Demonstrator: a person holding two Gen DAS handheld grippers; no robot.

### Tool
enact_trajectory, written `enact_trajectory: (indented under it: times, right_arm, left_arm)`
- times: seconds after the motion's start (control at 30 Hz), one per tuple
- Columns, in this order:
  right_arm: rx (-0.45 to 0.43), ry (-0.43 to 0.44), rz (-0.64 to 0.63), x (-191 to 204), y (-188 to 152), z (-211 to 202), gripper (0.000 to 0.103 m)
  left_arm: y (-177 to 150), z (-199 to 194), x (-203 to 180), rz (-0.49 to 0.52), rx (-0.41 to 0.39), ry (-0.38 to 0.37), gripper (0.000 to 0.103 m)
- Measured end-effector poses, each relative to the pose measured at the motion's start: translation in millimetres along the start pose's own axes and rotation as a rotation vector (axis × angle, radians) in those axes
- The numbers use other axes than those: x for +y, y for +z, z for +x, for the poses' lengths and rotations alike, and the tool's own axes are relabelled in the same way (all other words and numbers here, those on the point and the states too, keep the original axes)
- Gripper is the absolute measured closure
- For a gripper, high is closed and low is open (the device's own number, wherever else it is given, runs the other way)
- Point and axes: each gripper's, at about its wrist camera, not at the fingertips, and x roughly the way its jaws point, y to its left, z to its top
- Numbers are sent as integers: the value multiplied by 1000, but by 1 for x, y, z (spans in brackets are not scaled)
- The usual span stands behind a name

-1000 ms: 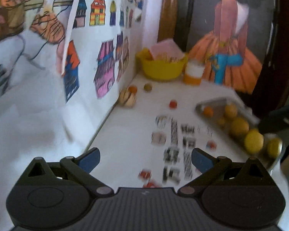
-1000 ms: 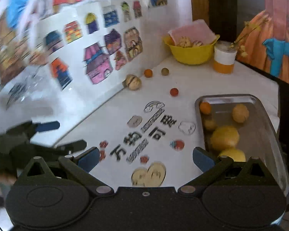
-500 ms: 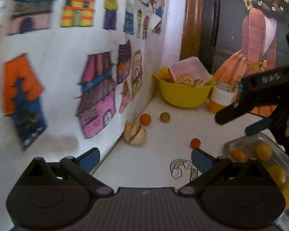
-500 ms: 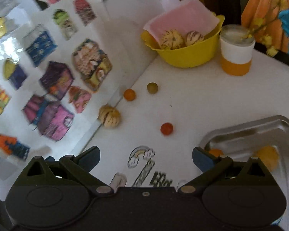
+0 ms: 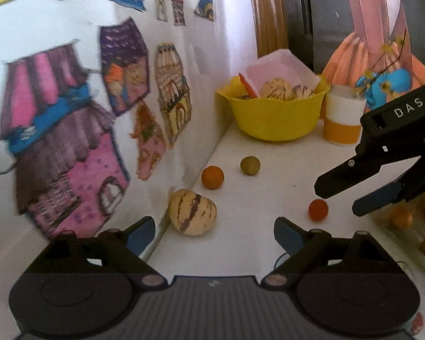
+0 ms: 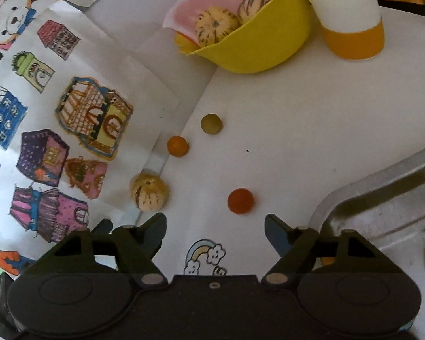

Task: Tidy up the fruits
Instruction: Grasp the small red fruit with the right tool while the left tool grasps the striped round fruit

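Note:
A striped cream melon [image 5: 192,212] [image 6: 149,191] lies on the white table against the wall, just ahead of my open left gripper [image 5: 214,232]. Farther back lie an orange fruit [image 5: 212,177] [image 6: 178,146] and an olive-green one [image 5: 250,165] [image 6: 211,123]. A small red fruit [image 5: 318,210] [image 6: 240,201] sits just ahead of my open right gripper [image 6: 215,228], which shows in the left wrist view [image 5: 345,198] hovering over it. The yellow bowl [image 5: 274,116] [image 6: 257,45] holds two more striped melons. The metal tray [image 6: 382,198] with yellow fruit stands at right.
A white and orange cup [image 5: 343,119] [image 6: 351,22] stands right of the bowl. The wall on the left carries coloured drawings of houses [image 5: 70,164] [image 6: 93,113]. A rainbow sticker [image 6: 205,256] lies on the table. A dark cabinet with a painted figure [image 5: 376,42] closes the back.
Both grippers have moved forward toward the back of the table. The striped melon now lies close to the left gripper and the red fruit close to the right one. Both stayed open.

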Motion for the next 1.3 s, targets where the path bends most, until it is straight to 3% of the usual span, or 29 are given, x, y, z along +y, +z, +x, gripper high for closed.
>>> enact_trajectory:
  times: [0.3, 0.67, 0.87, 1.3]
  right_arm:
    - [5, -35, -58, -2, 5, 21, 50]
    - [-10, -77, -109, 2, 4, 29, 61]
    - [-28, -107, -140, 7, 5, 34, 64]
    - [-57, -193, -345, 23, -10, 38, 78]
  left_arm:
    - [4, 33, -2, -29, 27, 53, 19]
    - [8, 51, -5, -59, 16, 83, 26]
    - [10, 62, 2, -97, 51, 117, 49]
    - [4, 48, 8, -136, 59, 48, 52]
